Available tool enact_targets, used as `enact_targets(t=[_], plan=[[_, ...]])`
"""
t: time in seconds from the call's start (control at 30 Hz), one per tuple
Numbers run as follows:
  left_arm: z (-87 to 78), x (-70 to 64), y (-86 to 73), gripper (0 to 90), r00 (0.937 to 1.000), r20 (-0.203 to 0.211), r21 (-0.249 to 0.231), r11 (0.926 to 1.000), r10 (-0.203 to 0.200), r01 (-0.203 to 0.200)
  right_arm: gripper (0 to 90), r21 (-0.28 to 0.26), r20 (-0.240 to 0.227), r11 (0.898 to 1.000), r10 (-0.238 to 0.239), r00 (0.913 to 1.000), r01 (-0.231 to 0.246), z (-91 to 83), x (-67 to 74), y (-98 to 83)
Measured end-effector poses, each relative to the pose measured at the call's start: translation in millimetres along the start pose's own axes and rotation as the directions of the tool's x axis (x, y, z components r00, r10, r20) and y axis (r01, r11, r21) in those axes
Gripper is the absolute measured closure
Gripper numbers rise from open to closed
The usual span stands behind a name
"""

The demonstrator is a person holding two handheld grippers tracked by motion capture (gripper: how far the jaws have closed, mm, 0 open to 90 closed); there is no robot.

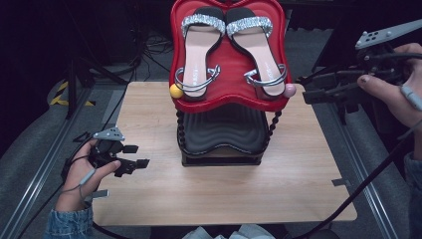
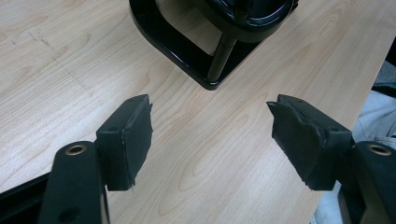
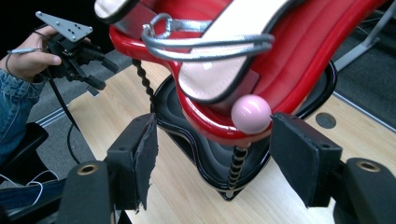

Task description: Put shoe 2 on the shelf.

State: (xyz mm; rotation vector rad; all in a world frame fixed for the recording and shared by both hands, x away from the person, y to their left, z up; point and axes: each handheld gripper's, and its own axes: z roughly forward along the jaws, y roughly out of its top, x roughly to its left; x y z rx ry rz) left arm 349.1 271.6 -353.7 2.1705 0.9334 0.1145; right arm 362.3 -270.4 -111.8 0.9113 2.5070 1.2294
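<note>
The two-tier shoe rack stands mid-table, blocking any straight pass across. Left of it, bare wood lies open around the left gripper, its jaws wide. Right of it, the pink knob sits just ahead of the right gripper, between its parted jaws.

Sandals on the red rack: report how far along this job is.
Done: both sandals lie side by side on the red upper tray of the rack. In hand: the right gripper is open beside the pink ball at the tray's corner, gripping nothing. The left gripper hovers open above the table. Left: the black lower tray holds nothing.
</note>
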Motion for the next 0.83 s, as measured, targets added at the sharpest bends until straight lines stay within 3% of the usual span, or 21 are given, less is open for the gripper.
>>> enact_targets(t=[0.2,0.37,0.63,0.83], plan=[[0.0,0.6,-0.4,29.3,1.0,-0.001,-0.008,1.0,0.004,-0.004,33.2,0.013,-0.03,0.999,-0.033,0.999,0.034,9.1,-5.5,-15.6],[-0.5,0.8,-0.6,29.3,1.0,-0.002,-0.01,0.9999,0.005,-0.005,32.7,0.032,-0.046,0.999,-0.026,0.9986,0.027,23.3,-10.6,-38.7],[-0.9,0.7,-0.8,29.3,1.0,-0.007,-0.012,0.9999,0.001,-0.001,32.3,0.1,-0.028,0.995,-0.005,0.9996,0.007,52.8,-26.6,-87.8],[0.0,1.4,0.4,29.1,1.0,-0.006,-0.011,0.9999,-0.003,0.003,32.1,0.106,-0.013,0.994,0.004,0.9999,-0.002,56.5,-32.2,-101.9]])
